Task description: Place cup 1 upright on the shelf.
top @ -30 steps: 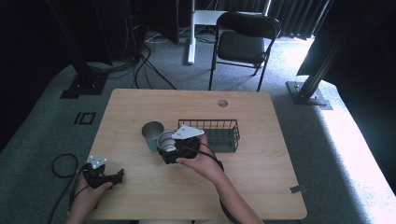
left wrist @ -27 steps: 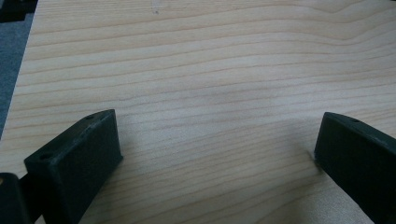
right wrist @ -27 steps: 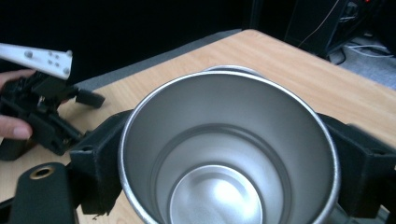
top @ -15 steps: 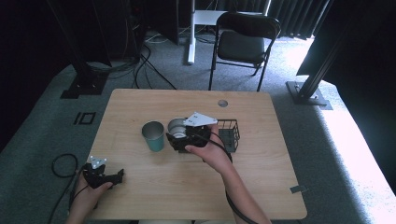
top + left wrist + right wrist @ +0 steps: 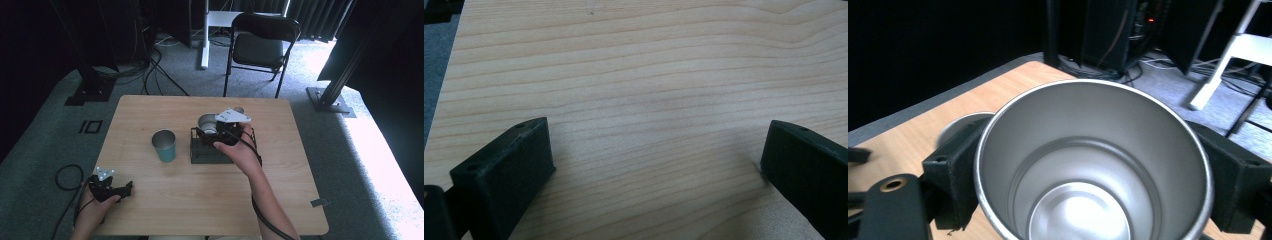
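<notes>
steel cup (image 5: 1093, 165) clamped in right gripper (image 5: 212, 133), above wire basket (image 5: 200, 152)

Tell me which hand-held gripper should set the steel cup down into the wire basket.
Right. The right hand-held gripper already clamps the steel cup and holds it over the wire basket. The left hand-held gripper rests open on the table's near left corner, far from the basket.

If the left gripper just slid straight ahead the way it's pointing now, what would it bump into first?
Probably nothing soon. The left gripper stands open over the bare wooden table, with plain tabletop ahead of it in its own view. From above, the teal cup looks off its line, though depth is unclear.
</notes>
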Available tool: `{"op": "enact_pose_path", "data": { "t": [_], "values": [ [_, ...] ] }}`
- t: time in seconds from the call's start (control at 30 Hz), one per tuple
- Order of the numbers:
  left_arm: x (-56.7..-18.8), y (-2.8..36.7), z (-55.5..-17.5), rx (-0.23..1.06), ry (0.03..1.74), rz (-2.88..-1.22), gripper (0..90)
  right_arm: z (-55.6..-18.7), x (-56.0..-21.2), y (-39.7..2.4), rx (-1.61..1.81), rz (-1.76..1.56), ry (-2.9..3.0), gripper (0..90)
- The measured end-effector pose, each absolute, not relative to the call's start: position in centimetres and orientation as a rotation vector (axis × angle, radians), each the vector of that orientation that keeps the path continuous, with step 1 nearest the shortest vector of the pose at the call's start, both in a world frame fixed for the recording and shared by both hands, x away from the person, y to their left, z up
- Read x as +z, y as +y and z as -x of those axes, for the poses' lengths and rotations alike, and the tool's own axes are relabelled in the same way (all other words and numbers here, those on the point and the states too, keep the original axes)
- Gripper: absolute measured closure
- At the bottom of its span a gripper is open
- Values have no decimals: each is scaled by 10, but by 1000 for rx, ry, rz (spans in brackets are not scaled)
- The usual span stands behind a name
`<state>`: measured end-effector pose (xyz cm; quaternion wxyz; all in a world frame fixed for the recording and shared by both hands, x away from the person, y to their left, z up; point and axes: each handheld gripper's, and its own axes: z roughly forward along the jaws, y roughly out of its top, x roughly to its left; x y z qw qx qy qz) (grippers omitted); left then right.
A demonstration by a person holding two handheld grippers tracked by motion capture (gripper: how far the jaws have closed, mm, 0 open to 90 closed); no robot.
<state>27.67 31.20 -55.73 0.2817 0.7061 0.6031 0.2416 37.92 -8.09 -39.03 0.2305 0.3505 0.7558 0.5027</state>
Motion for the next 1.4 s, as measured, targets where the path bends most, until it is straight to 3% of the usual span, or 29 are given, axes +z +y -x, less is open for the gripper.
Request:
{"op": "enact_pose_path", "data": {
  "t": [0.9,1.4],
  "values": [
    [-557,312,-277,647,1616,-1892,11,-410,-432,-152,1179,-1221,1925,132],
    [-557,312,-277,647,1616,-1892,10,-418,-462,-157,1147,-1277,1950,132]
  ]
}}
